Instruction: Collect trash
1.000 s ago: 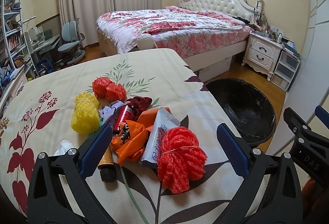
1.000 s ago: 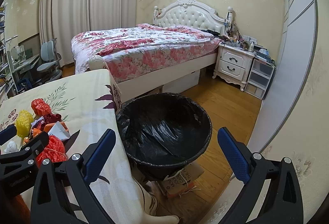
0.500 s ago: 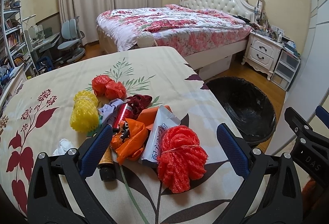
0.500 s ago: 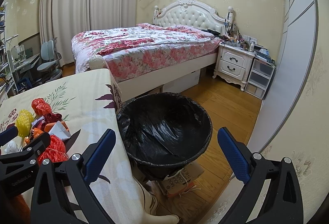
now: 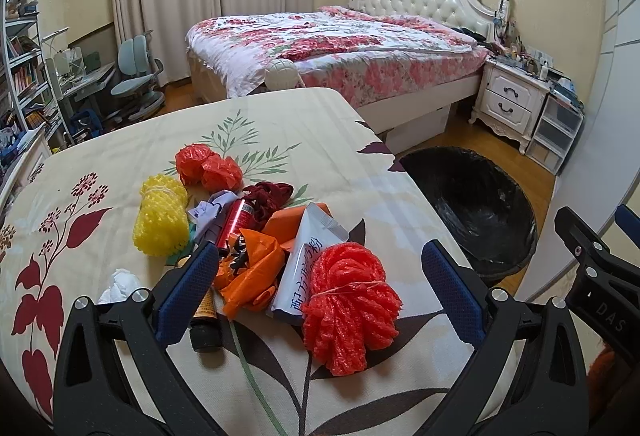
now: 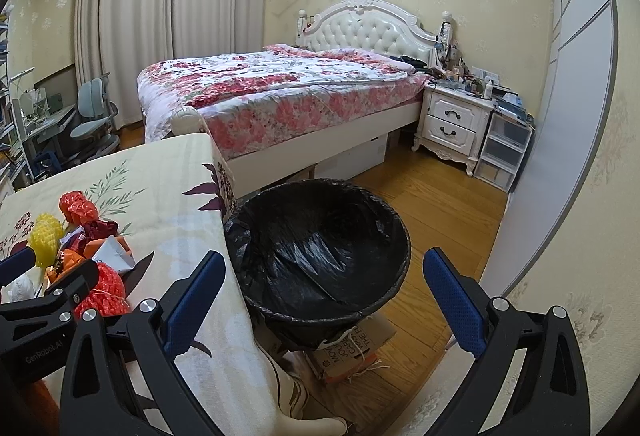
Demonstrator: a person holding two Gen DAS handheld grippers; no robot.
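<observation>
Between the spread blue pads of the left gripper (image 5: 320, 288) sits a red foam-net bundle (image 5: 350, 306), untouched, at the near end of a litter heap: a white sachet (image 5: 306, 254), orange plastic wrap (image 5: 250, 270), a red can (image 5: 236, 218) and a yellow foam net (image 5: 162, 218). Everything lies on a cream tablecloth (image 5: 280, 140) printed with leaves. Beside the table, the right gripper (image 6: 322, 298) hangs wide open over a black-lined trash bin (image 6: 320, 248) on the wooden floor (image 6: 436, 196). Beyond stands a floral-quilted bed (image 6: 280, 92). A dark tube (image 5: 204, 320) is half hidden behind the left pad.
</observation>
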